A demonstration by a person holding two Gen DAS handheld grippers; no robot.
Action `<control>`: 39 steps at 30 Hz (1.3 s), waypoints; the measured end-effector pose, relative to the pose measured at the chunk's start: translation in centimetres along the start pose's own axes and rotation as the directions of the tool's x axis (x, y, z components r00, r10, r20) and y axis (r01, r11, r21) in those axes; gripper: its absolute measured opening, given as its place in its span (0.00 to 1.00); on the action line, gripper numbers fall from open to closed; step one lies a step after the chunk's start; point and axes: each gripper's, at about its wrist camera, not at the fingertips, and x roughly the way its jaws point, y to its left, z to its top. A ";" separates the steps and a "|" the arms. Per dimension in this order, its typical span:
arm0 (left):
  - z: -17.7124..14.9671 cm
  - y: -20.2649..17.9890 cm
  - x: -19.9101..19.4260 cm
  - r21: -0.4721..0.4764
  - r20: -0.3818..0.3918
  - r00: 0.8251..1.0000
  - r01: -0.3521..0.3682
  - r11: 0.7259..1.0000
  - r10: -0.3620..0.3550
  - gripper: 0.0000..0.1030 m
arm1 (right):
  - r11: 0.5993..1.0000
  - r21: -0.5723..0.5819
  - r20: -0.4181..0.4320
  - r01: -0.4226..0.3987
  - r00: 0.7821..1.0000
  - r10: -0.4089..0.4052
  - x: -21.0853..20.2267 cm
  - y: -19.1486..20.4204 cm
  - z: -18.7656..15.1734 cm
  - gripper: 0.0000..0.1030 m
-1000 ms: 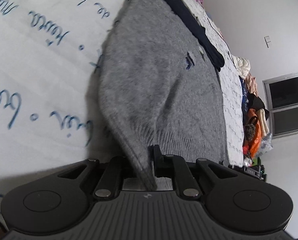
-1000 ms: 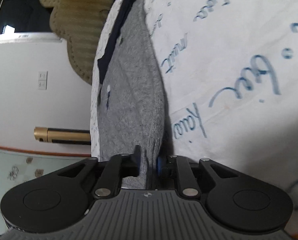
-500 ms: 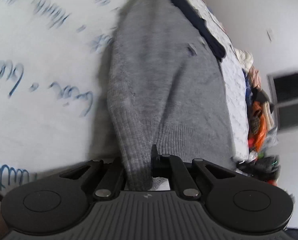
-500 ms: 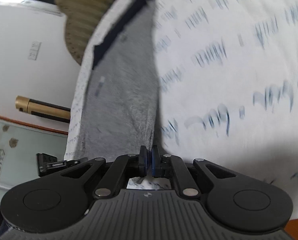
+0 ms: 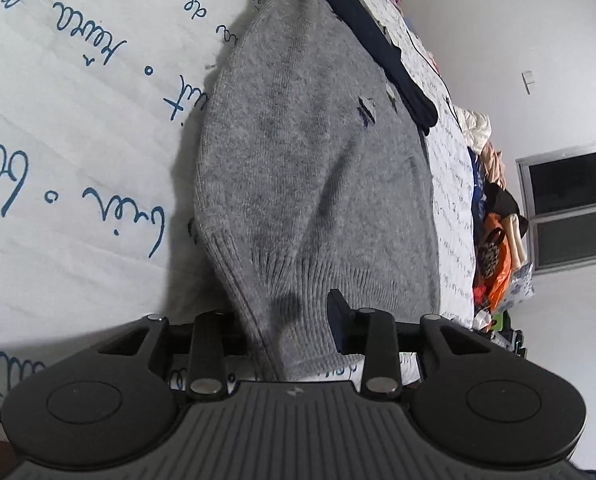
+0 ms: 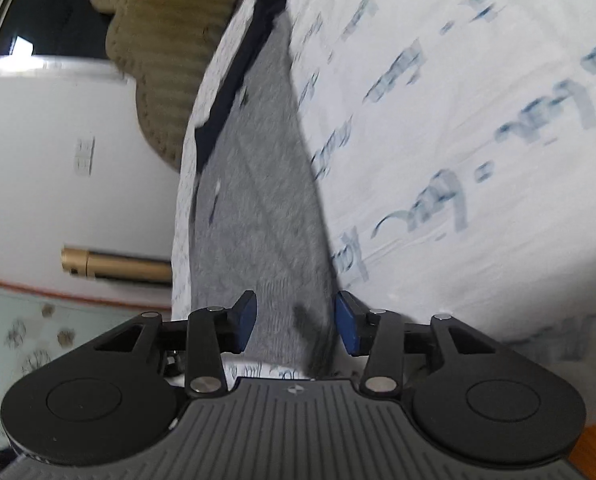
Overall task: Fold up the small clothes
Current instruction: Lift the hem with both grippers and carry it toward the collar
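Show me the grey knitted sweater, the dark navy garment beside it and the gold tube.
grey knitted sweater [image 5: 310, 168], left wrist view, middle of its body.
dark navy garment [image 5: 372, 36], left wrist view, mid-length.
gold tube [image 6: 114, 266], right wrist view, middle of its barrel.

Blue handwritten script covers the white bed sheet [image 5: 78, 92], but no word reads clearly.
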 end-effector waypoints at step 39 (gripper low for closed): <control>18.8 -10.3 -1.1 0.220 0.282 0.924 0.198 0.955 -0.257 0.05 | 0.927 -0.163 0.278 -0.338 0.886 0.372 5.2 8.9 18.7 0.10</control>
